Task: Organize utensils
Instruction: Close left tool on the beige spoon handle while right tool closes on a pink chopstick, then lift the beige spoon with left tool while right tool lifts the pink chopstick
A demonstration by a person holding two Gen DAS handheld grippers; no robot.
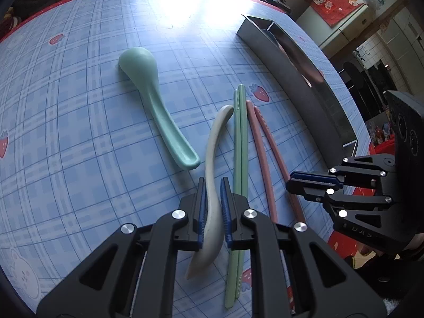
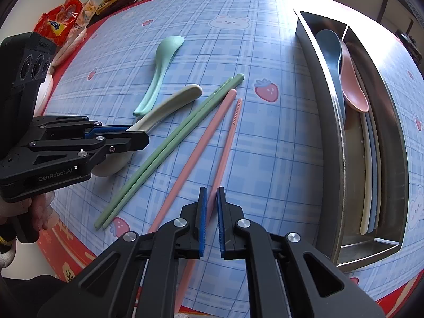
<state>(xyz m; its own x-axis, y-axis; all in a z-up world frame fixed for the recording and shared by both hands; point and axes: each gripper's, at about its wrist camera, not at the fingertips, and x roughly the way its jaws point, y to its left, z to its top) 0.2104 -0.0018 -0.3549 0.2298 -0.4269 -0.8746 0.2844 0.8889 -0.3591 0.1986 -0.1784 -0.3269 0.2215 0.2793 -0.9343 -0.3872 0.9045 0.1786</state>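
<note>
"GenRobot.AI" lettering on left gripper [image 2: 137,135]

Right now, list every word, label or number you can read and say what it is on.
"GenRobot.AI": on the side of the left hand-held gripper.
"DAS": partial letters on the body of the right hand-held gripper.
Snack bags: print too blurred to read.
Red poster: characters too small to read.

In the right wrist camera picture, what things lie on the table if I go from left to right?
Mint green plastic spoon → pair of green chopsticks → pair of pink chopsticks → shiny metal utensil tray, holding a dark blue spoon and a pink spoon.
</note>
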